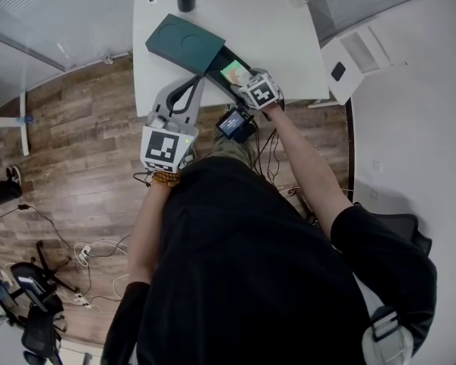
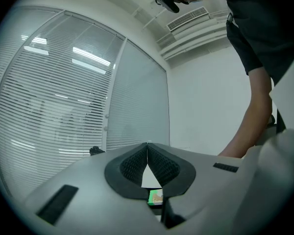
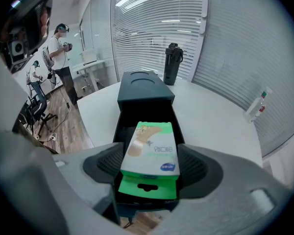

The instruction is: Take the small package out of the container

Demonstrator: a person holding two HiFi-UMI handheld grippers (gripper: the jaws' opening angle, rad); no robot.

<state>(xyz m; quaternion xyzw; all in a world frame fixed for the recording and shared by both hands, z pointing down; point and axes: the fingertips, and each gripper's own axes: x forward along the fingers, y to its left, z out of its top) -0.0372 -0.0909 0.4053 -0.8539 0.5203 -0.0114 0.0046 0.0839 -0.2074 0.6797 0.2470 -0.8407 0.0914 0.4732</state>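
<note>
Over the tabletop container (image 3: 144, 89), the small package (image 3: 152, 148) is pinched by the right gripper (image 3: 151, 161); the left gripper (image 2: 147, 145) is pressed together

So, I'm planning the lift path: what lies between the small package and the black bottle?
In the right gripper view, the container's dark green cover sits between the small package and black bottle, then bare white table.

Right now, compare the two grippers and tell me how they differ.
The left gripper has its jaws shut and empty; the right gripper is clamped on the green package. The left tilts up toward the blinds; the right looks down into the dark container. Both have grey bodies and black pads.
</note>
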